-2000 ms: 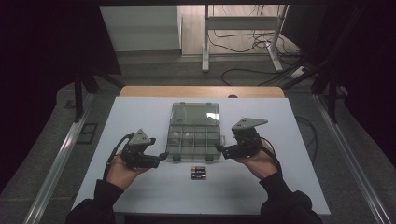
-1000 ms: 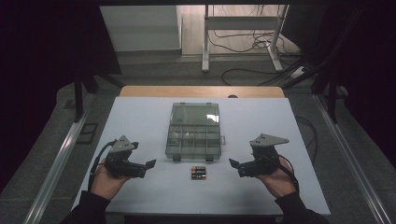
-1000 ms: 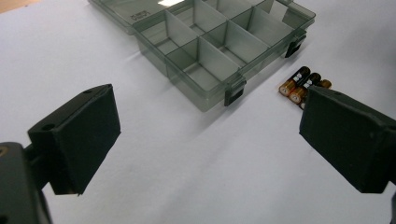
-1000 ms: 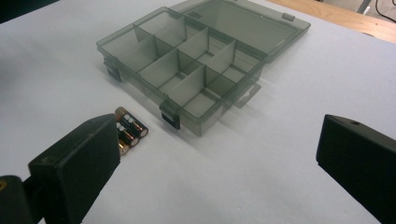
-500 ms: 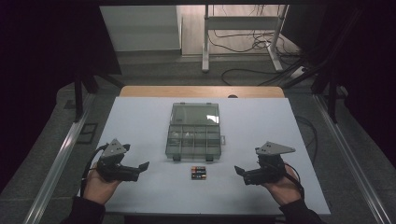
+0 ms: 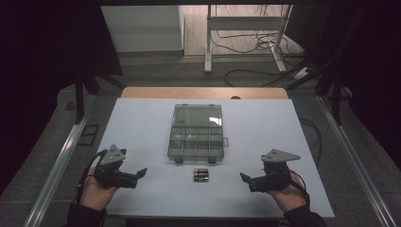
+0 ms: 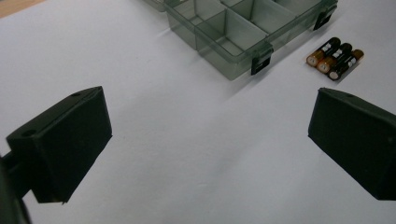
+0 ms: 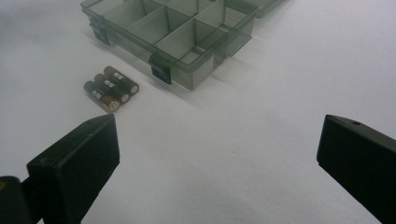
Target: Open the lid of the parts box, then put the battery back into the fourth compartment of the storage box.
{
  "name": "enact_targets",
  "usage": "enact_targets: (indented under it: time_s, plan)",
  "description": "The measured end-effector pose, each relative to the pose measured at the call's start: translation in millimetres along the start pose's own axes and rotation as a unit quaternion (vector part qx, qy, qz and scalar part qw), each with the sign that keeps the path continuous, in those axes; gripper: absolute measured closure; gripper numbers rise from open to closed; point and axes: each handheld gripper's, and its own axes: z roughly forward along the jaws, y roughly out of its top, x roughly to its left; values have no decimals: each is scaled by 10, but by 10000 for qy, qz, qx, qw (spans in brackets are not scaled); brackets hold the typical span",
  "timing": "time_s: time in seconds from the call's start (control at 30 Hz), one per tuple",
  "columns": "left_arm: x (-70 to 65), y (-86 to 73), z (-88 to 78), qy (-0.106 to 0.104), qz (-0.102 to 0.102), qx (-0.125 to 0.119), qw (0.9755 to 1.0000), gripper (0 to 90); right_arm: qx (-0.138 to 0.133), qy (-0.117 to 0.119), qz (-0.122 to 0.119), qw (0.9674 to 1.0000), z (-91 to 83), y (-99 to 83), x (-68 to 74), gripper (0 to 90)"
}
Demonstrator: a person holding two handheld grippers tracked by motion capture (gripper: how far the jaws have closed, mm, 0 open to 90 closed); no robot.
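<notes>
A smoky clear compartment box (image 6: 195,135) lies open mid-table, its lid folded back and its cells looking empty. Three batteries (image 6: 201,175) lie side by side just in front of it. My left gripper (image 6: 138,176) rests near the table's front left, pointing right toward the batteries. Its jaws have just been opening and stand wide with nothing between them (image 7: 209,116). My right gripper (image 6: 247,182) sits at the front right, pointing left, also open and empty (image 8: 217,135). The box (image 7: 233,37) (image 8: 177,28) and batteries (image 7: 334,58) (image 8: 111,88) lie ahead of both.
The white tabletop (image 6: 142,127) has a wooden strip along its far edge. Metal rails run down both sides of the table. Beyond it stand a white frame and loose cables on the floor.
Both hands have drawn back from the box's front corners to the near edge of the table and spread apart. The box and batteries have not moved.
</notes>
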Motion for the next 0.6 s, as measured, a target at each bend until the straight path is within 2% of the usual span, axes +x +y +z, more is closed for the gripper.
enact_targets:
  time_s: [0.23, 0.37, 0.6]
  plan:
    - [3, -35, 4, 4, -12, 131, 9999, 0, 98, -13, 1, 10000, 8, -55, 7, 0]
    - [-6, -30, 8, 7, 13, 121, 9999, 0, 193, -9, -50, 9998, 27, -64, 13, 0]
    - [12, -34, 18, 16, 6, 74, 10000, 0, 139, 38, -29, 9999, 23, -44, 3, 0]
